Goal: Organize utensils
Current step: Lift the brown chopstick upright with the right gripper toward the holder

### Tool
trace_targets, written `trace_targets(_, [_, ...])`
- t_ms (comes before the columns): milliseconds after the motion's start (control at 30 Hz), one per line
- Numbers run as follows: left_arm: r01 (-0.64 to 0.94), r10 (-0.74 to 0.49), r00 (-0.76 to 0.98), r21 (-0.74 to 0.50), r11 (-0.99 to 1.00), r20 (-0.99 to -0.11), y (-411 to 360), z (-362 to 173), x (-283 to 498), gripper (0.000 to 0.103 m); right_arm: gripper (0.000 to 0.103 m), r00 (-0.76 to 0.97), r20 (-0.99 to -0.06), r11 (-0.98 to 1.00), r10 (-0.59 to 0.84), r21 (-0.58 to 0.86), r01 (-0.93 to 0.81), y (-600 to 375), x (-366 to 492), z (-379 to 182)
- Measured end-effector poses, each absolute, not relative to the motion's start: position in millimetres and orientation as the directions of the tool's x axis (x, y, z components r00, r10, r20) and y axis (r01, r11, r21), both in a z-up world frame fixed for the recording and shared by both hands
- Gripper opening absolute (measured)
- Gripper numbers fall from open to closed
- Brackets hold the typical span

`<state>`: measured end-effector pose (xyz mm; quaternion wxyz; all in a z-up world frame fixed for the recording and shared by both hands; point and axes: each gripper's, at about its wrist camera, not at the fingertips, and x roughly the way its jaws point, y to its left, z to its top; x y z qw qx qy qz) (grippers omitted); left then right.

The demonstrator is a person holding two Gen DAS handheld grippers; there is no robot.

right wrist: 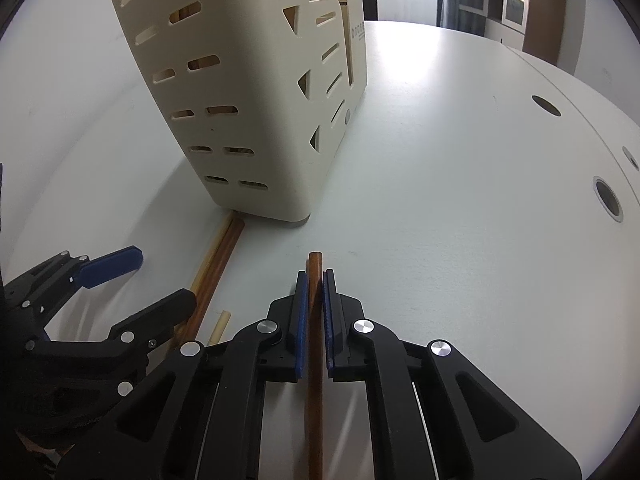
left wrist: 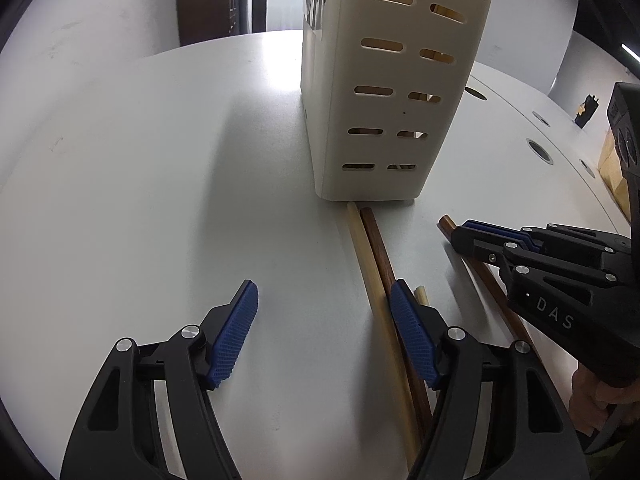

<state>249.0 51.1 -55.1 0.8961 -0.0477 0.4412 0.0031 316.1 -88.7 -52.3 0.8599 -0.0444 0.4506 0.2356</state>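
Note:
A cream slotted utensil holder stands upright on the white table. In front of it a light chopstick and a dark brown chopstick lie side by side, their far ends at the holder's base. My left gripper hangs open over them; the light one lies just inside its right pad, and the dark one runs under that pad. A second light chopstick peeks out beside it. My right gripper is shut on another dark brown chopstick.
Round cable holes and a seam mark the table's right part. A person's hand holds the right gripper at the lower right. Bare tabletop stretches right of the holder. A doorway lies beyond the table.

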Motion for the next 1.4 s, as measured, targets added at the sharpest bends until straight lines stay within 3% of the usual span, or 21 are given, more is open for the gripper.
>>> trace_targets(400, [-0.030, 0.007, 0.550, -0.012, 0.999, -0.835, 46, -54, 283, 0.052, 0.008, 0.493, -0.797, 0.882, 0.349, 0.101, -0.461, -80, 303, -51])
trace_targets(500, [-0.001, 0.005, 0.536, 0.005, 1.000, -0.844, 48, -53, 287, 0.042, 0.008, 0.500, -0.796, 0.881, 0.342, 0.087, -0.465, -76, 300, -52])
trace_targets(567, [0.042, -0.013, 0.523, 0.011, 0.999, -0.852, 45, -51, 291, 0.028, 0.008, 0.503, -0.794, 0.880, 0.340, 0.081, -0.467, -74, 298, -52])
trace_targets(700, [0.066, -0.002, 0.528, 0.038, 0.997, -0.849, 42, -51, 294, 0.009, 0.008, 0.506, -0.792, 0.879, 0.341, 0.078, -0.471, -74, 296, -52])
trace_targets(1100, [0.067, 0.000, 0.541, 0.043, 0.997, -0.841, 47, -39, 285, 0.006, 0.008, 0.506, -0.777, 0.880, 0.376, 0.129, -0.457, -86, 295, -43])
trace_targets(1400, [0.073, -0.060, 0.650, -0.016, 0.997, -0.758, 51, 13, 259, 0.006, 0.008, 0.588, -0.682, 0.867, 0.435, 0.141, -0.479, -99, 278, -1])
